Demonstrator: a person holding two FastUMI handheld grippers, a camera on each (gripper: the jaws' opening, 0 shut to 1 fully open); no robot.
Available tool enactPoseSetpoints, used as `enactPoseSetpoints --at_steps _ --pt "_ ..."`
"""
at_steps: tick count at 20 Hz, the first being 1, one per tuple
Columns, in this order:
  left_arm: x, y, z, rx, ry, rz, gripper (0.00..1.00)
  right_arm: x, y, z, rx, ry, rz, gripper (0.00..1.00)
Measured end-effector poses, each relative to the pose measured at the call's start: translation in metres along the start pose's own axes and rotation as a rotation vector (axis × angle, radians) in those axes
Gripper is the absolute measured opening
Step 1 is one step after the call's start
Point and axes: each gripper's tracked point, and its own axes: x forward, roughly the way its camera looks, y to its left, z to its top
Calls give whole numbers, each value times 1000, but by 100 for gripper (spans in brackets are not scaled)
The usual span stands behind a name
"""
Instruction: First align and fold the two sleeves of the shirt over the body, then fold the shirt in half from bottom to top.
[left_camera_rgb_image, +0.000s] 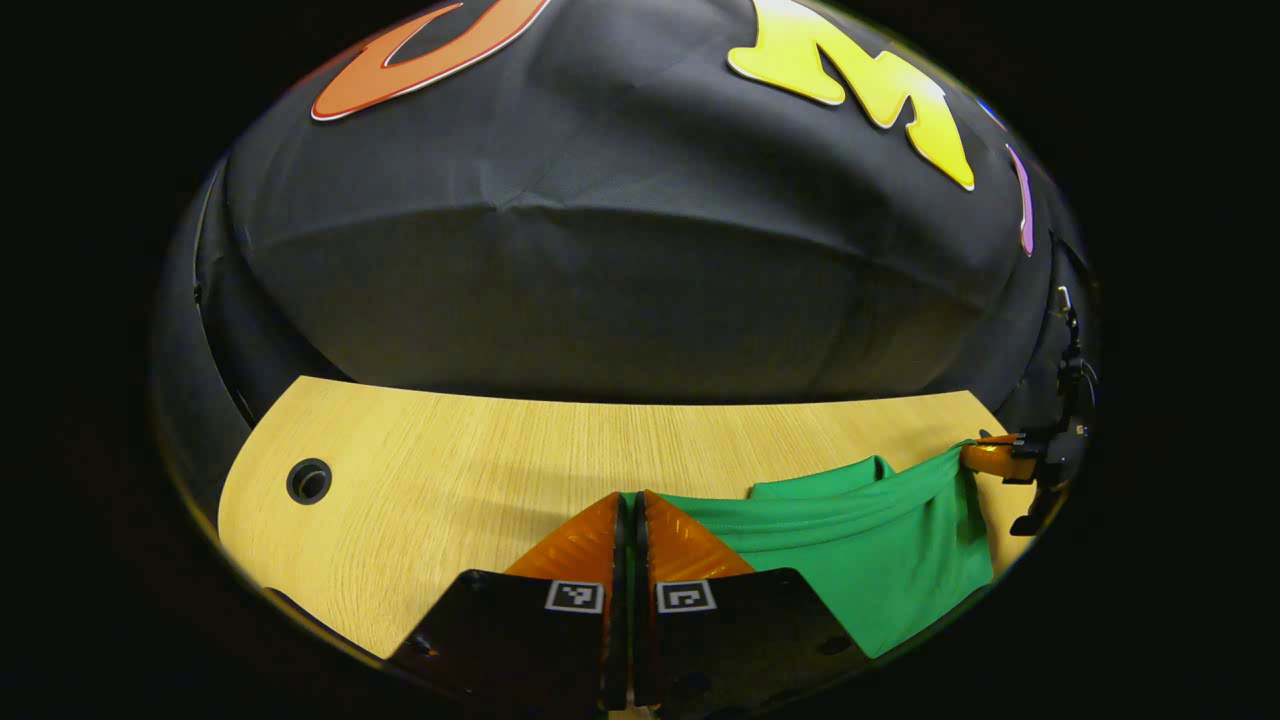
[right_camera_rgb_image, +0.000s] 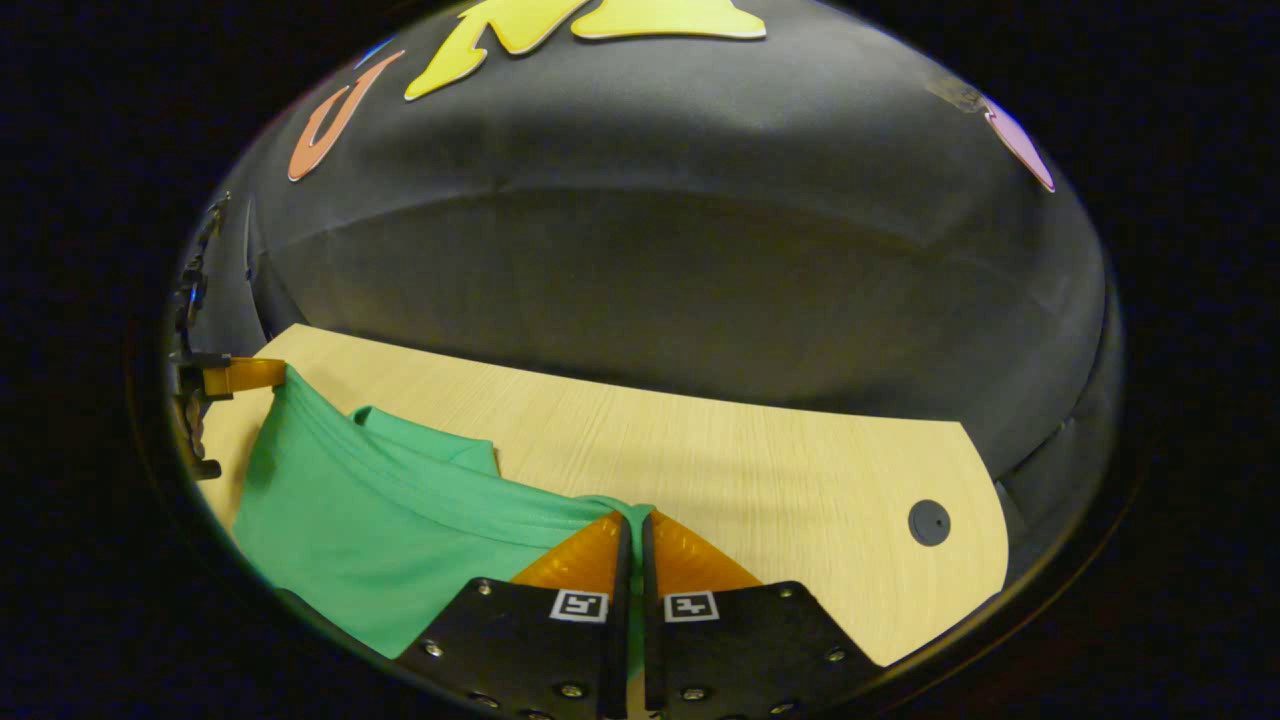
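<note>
A green shirt (left_camera_rgb_image: 870, 560) hangs stretched above the wooden table (left_camera_rgb_image: 480, 450), its hem edge pulled taut between both grippers. In the left gripper view my left gripper (left_camera_rgb_image: 631, 498) is shut on one corner of the hem, with cloth pinched between its fingers. The right gripper (left_camera_rgb_image: 985, 455) shows far right there, gripping the opposite corner. In the right gripper view my right gripper (right_camera_rgb_image: 631, 518) is shut on the shirt (right_camera_rgb_image: 380, 530) at its hem corner, and the left gripper (right_camera_rgb_image: 262, 375) holds the far corner at the left edge. A folded part of the shirt shows behind the hem.
The table (right_camera_rgb_image: 760, 470) has a round cable hole (left_camera_rgb_image: 309, 481) near one end, seen as a dark grommet (right_camera_rgb_image: 929, 522) in the right gripper view. The black cloth wall rises right behind the table's far edge.
</note>
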Motion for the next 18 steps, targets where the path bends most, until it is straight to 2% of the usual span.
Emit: enactPoseSetpoints --at_steps 1,3,4,5,7,8,13,18 --pt "0 -1 -2 15 15 9 8 1 -3 1 -6 0 -18 17" --pt "-2 0 -4 36 31 31 10 -3 -11 10 8 -24 -43 47" --pt "-5 0 -2 28 27 30 29 -6 -14 15 20 -33 -59 61" --pt "-10 -2 2 14 18 27 48 -10 -19 16 32 -37 -74 66" --pt "-20 -1 11 -1 4 50 85 -20 -27 19 45 -37 -96 66" --pt "-27 2 11 -10 2 57 100 -25 -30 21 55 -38 -103 66" --pt "-67 3 28 -54 -39 75 100 -63 -38 36 125 -67 -115 66" --pt "-129 -5 61 -54 -124 88 100 -130 -36 58 138 -137 -109 66"
